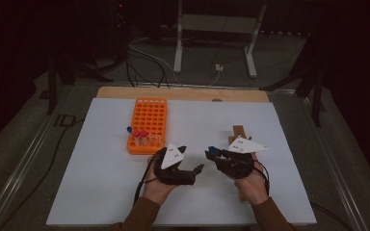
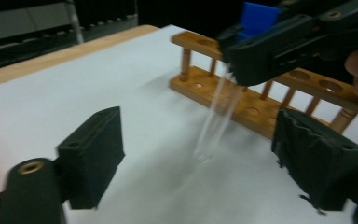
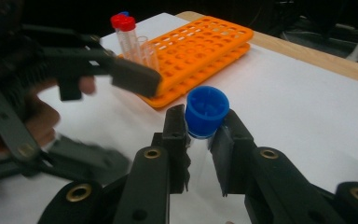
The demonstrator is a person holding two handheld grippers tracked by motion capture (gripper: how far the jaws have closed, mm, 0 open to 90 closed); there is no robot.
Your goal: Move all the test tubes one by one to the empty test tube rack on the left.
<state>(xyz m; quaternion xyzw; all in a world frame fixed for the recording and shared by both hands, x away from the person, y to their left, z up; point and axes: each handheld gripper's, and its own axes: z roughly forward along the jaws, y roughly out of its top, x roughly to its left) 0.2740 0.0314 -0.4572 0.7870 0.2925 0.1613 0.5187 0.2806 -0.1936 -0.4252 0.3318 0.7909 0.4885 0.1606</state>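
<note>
From above, your right gripper (image 1: 211,153) holds the blue-capped tube (image 1: 212,149) beside your left gripper (image 1: 198,169). In the left gripper view, your jaws gape with nothing between; the tube (image 2: 219,114) hangs ahead, before the wooden rack (image 2: 265,93). In the right gripper view, your jaws squeeze the tube just under its cap (image 3: 207,111).

High view: fixed above the person's side, looking forward and down over the whole white table (image 1: 101,183), far off. Left gripper view: low, close, looks along its own jaws across to the wooden rack (image 2: 261,107) and the right gripper (image 2: 235,56). Right gripper view: close, faces the opposite way toward the orange rack (image 3: 205,46) and left gripper (image 3: 135,77). Both gripper views share the stretch of table between the hands; the high view covers it all.
</note>
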